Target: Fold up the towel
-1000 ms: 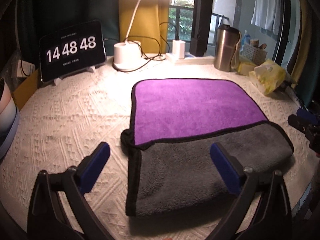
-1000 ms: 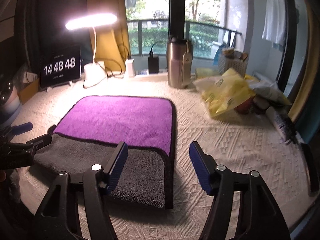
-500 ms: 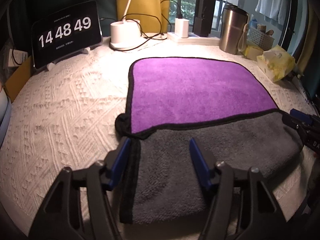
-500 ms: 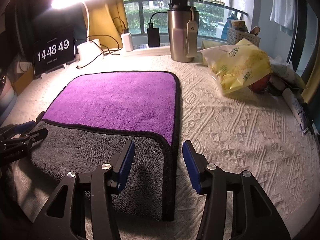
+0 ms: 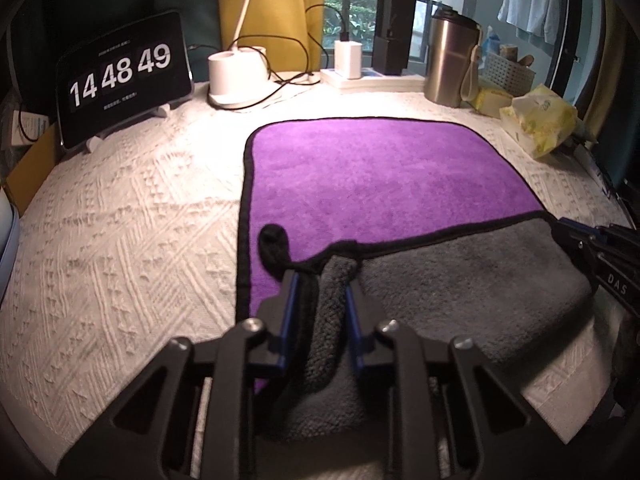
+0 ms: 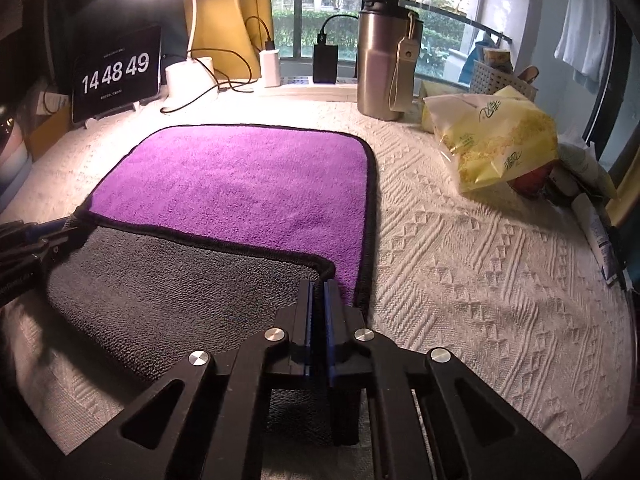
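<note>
A purple towel (image 5: 380,176) with a grey underside and black trim lies on a white textured cloth; its near edge is folded over, grey side up (image 5: 460,280). My left gripper (image 5: 320,280) is shut on the folded flap's left corner, with grey cloth bunched between the blue pads. In the right wrist view the towel (image 6: 240,184) shows the same fold, and my right gripper (image 6: 319,286) is shut on the flap's right corner. Each gripper also shows at the edge of the other's view: the right one (image 5: 600,256) and the left one (image 6: 28,244).
At the back stand a tablet clock (image 5: 120,76), a white lamp base (image 5: 236,76) with cables, a charger (image 5: 348,60) and a steel flask (image 6: 384,56). A yellow bag (image 6: 496,140) and small items lie to the right. A white-clothed table (image 5: 120,240) surrounds the towel.
Both grippers moved forward onto the folded flap's corners and closed on them. The left corner is now bunched and lifted slightly.
</note>
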Demonstrator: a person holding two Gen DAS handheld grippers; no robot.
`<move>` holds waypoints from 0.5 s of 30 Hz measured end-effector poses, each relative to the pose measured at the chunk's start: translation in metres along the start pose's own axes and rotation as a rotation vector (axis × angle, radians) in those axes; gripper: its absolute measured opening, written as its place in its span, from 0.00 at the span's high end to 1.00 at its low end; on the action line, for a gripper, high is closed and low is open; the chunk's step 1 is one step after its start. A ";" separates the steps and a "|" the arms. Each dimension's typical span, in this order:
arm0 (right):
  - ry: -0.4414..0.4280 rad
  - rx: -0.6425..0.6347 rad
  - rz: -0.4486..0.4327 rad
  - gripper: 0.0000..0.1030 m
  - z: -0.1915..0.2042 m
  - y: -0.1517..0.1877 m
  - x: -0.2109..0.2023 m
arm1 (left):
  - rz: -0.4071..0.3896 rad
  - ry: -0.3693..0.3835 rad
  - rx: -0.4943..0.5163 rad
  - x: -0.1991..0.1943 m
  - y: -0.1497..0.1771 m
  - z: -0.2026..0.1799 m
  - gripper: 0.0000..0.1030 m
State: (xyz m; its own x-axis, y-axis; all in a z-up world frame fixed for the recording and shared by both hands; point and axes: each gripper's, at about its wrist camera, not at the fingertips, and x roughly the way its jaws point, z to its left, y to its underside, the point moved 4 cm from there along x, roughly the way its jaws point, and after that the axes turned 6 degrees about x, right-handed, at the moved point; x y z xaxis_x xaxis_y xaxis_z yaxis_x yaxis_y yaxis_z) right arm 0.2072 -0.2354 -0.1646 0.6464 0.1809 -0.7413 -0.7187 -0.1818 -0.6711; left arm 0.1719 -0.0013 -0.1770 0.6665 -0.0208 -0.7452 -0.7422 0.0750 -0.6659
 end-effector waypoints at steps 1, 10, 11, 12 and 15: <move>0.002 -0.001 -0.005 0.95 -0.001 0.000 -0.001 | -0.008 -0.002 0.003 -0.002 -0.001 -0.001 0.80; -0.002 -0.004 -0.095 0.95 -0.003 -0.008 -0.028 | -0.048 0.018 0.004 -0.014 -0.006 -0.004 0.87; -0.002 -0.002 -0.105 0.95 -0.003 -0.009 -0.031 | -0.056 0.018 0.003 -0.016 -0.008 -0.003 0.87; -0.002 0.000 -0.118 0.95 -0.004 -0.011 -0.035 | -0.065 0.016 0.002 -0.019 -0.009 -0.003 0.87; -0.003 0.003 -0.143 0.95 -0.004 -0.016 -0.042 | -0.092 0.013 0.001 -0.028 -0.016 -0.003 0.87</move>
State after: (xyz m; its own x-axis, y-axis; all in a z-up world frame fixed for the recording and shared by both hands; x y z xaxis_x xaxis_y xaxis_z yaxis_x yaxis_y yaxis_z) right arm 0.1923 -0.2439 -0.1231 0.7412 0.2076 -0.6383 -0.6204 -0.1513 -0.7696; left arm 0.1650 -0.0052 -0.1460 0.7308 -0.0403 -0.6814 -0.6779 0.0733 -0.7315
